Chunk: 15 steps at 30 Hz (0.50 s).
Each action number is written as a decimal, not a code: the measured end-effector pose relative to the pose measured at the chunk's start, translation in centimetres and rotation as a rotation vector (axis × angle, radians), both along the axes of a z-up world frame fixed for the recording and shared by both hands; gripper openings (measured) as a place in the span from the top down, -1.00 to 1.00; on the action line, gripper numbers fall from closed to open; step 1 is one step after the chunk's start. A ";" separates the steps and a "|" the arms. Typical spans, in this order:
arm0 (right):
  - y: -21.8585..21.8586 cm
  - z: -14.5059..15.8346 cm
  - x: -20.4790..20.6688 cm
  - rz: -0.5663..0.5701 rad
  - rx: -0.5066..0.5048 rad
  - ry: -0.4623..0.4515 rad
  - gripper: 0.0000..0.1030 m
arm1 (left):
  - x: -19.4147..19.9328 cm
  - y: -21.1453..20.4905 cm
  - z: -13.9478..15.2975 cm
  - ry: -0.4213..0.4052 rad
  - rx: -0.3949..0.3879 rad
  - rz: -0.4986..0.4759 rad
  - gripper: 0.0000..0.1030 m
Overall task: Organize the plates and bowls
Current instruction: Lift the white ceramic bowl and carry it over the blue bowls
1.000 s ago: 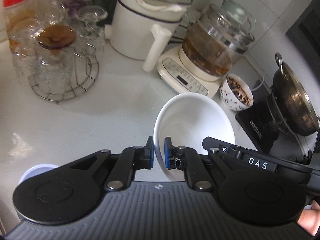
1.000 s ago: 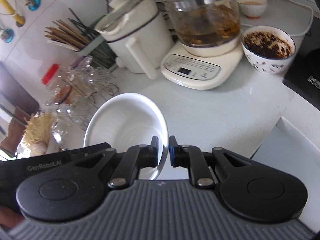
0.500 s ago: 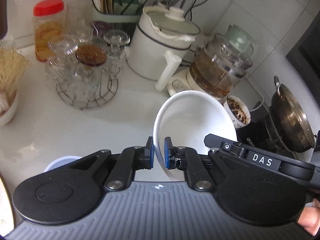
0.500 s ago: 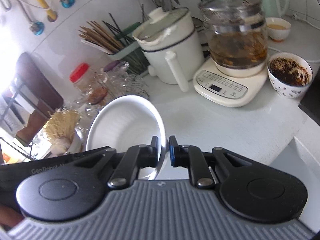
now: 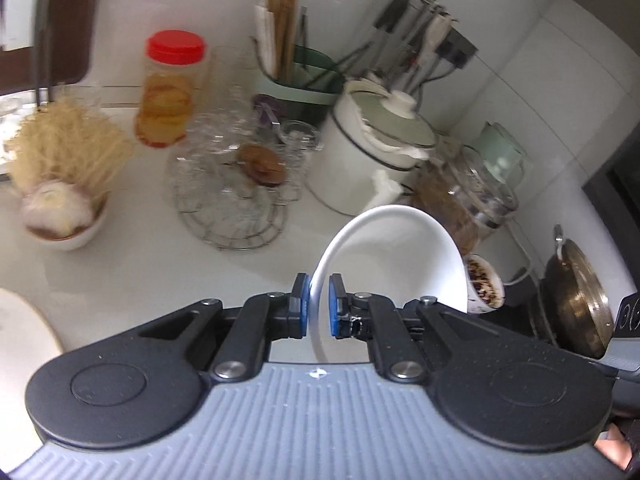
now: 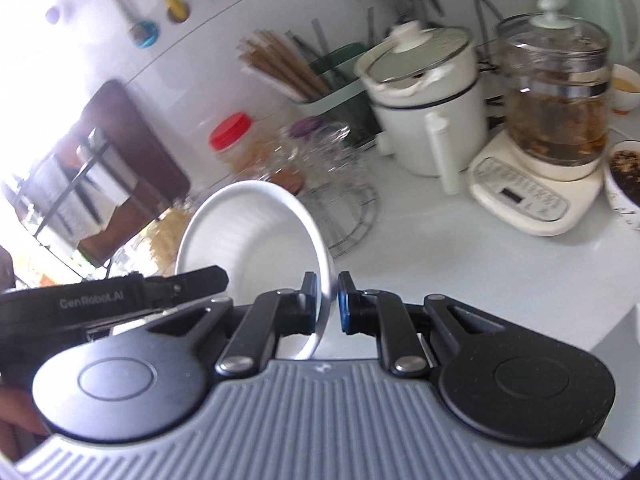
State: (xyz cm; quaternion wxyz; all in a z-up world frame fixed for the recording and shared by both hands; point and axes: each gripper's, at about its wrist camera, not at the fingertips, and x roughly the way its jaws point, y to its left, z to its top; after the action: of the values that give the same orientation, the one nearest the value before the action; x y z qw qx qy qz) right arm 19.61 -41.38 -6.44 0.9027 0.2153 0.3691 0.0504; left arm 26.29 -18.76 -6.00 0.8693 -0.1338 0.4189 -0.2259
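White bowl [image 5: 394, 256] hangs above the counter [image 5: 132, 276], tipped on its side and pinched by its rim from 2 sides; in the left wrist view it fills the centre right of the frame, its hollow facing left, and in the right wrist view the same white bowl [image 6: 256, 240] sits centre left with its hollow facing the camera. Left gripper [image 5: 319, 311] is closed down on the rim, its blue pads [image 5: 304, 312] pressing the thin white edge from either side at the lower middle of the frame. Right gripper [image 6: 329, 304] is likewise clamped narrow on the opposite stretch of rim. Both grippers point downward at a slant toward the counter, and each shows in the other's view as a black bar: at the far right edge for the left camera, at the left edge for the right camera. A bit of a hand [image 5: 612, 446] shows at the lower right corner of the left view. Behind the bowl, in the upper middle, stand a wire rack of glasses [image 5: 236, 196], a white pot [image 5: 376, 160] and a glass kettle [image 6: 554, 96] on its base; a patterned bowl [image 5: 484, 290] sits just right of the held one
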 end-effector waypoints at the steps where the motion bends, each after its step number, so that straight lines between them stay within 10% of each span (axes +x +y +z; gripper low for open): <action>1: 0.5 -0.2 0.2 0.013 0.002 0.007 0.74 | -0.2 0.4 -0.1 0.001 0.008 0.011 0.77; 15: 6.5 -4.9 1.9 0.130 0.006 0.161 0.70 | -1.2 6.4 -5.9 0.145 0.087 0.116 0.77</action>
State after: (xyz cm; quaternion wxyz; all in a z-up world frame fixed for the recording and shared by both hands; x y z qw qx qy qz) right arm 21.55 -34.85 -11.36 0.8644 0.1966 0.4534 0.0927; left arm 25.08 -12.36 -11.88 0.8533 -0.1357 0.4816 -0.1466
